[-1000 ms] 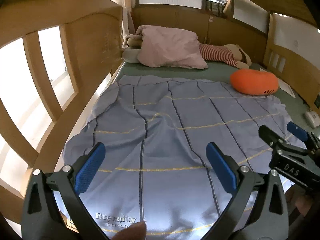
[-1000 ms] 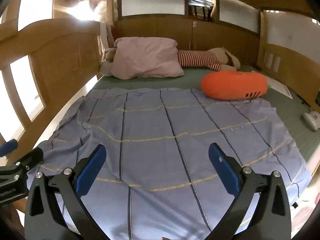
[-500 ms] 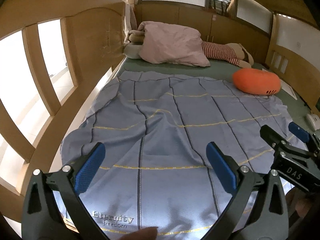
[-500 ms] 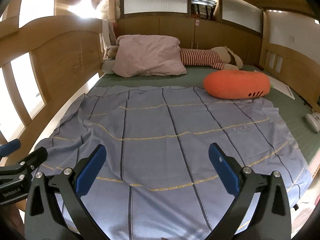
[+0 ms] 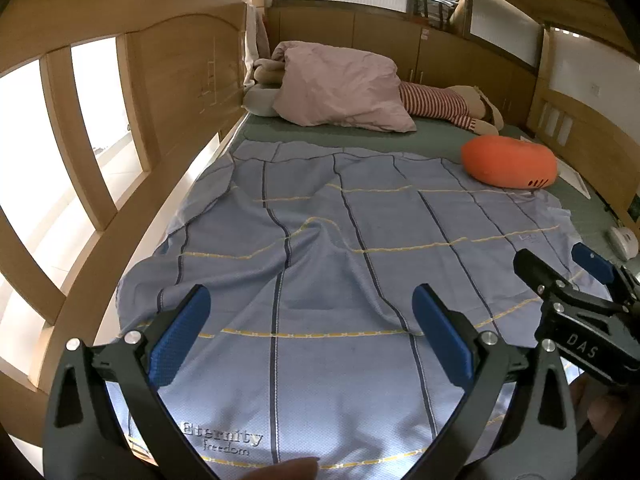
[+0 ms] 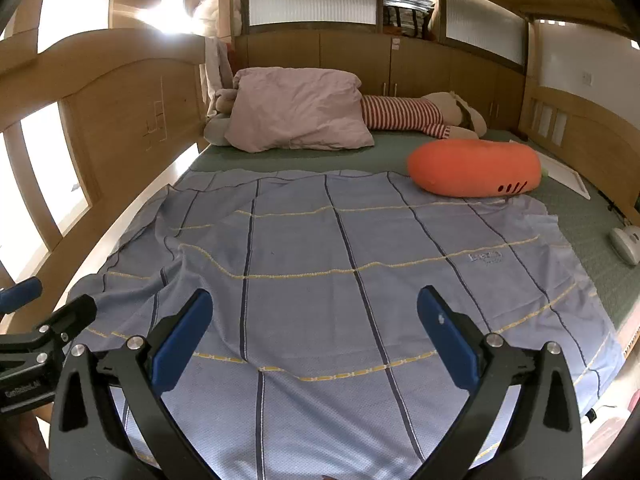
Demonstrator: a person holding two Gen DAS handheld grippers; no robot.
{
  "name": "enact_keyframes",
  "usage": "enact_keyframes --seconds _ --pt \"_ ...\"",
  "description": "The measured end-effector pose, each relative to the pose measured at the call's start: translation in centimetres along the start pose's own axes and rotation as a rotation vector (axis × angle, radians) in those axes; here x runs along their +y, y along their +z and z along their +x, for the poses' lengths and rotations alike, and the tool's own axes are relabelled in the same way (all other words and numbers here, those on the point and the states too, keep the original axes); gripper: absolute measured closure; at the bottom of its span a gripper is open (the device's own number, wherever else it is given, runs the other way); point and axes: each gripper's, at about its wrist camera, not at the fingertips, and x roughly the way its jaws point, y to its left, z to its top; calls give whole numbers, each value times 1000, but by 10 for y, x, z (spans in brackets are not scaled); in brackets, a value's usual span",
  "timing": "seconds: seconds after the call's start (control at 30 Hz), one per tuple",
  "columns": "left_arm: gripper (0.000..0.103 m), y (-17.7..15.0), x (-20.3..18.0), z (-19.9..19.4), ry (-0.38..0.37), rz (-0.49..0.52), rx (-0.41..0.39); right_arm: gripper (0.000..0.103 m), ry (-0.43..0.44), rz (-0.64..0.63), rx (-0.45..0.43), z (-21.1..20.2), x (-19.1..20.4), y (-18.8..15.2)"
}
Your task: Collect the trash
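Note:
My left gripper is open and empty, held above the near end of a blue striped blanket on a bed. My right gripper is open and empty too, above the same blanket. The right gripper also shows at the right edge of the left wrist view. The left gripper's side shows at the left edge of the right wrist view. I see no clear piece of trash on the blanket. A small white object lies on the green mattress at the right.
An orange cushion, a pink pillow and a striped plush toy lie at the bed's far end. A white flat sheet lies behind the cushion. Wooden rails line the left and right sides.
Both grippers have drawn back and risen slightly; the far end of the bed looks a little further off. Both stay open and empty.

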Motion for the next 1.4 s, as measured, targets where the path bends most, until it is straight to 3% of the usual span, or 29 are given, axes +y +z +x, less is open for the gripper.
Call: enact_keyframes --seconds 1.4 --pt "3 3 4 1 -2 12 -3 3 0 1 5 1 0 0"
